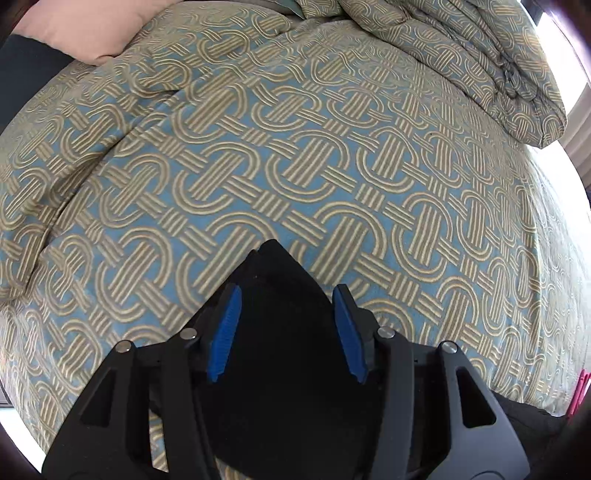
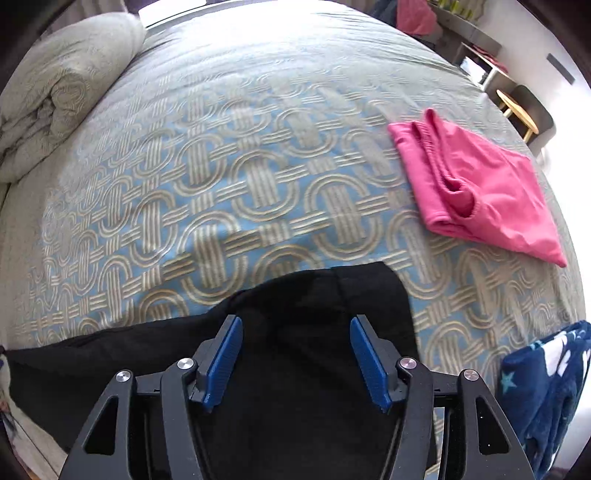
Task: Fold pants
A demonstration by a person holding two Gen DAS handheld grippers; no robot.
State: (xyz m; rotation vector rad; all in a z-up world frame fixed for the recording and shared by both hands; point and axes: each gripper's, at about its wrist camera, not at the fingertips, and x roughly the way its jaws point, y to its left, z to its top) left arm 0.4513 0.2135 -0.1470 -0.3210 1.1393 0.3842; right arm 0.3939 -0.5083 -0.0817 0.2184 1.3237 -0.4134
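Black pants (image 1: 280, 295) lie on the patterned bedspread (image 1: 295, 166), a pointed corner of them showing beyond my left gripper (image 1: 286, 295). That gripper stands open over the cloth, and its blue pads (image 1: 225, 332) do not press on the fabric. In the right wrist view the black pants (image 2: 314, 295) spread from the left edge to a squared end near the middle. My right gripper (image 2: 295, 325) hangs open above them, blue pads (image 2: 369, 362) apart with only flat cloth below.
Folded pink pants (image 2: 476, 195) lie on the bed at the right. A dark blue starred blanket (image 2: 546, 384) sits at the lower right. A rolled duvet (image 1: 480, 55) and a pink pillow (image 1: 81, 29) lie at the far end. A stool (image 2: 517, 110) stands beyond the bed.
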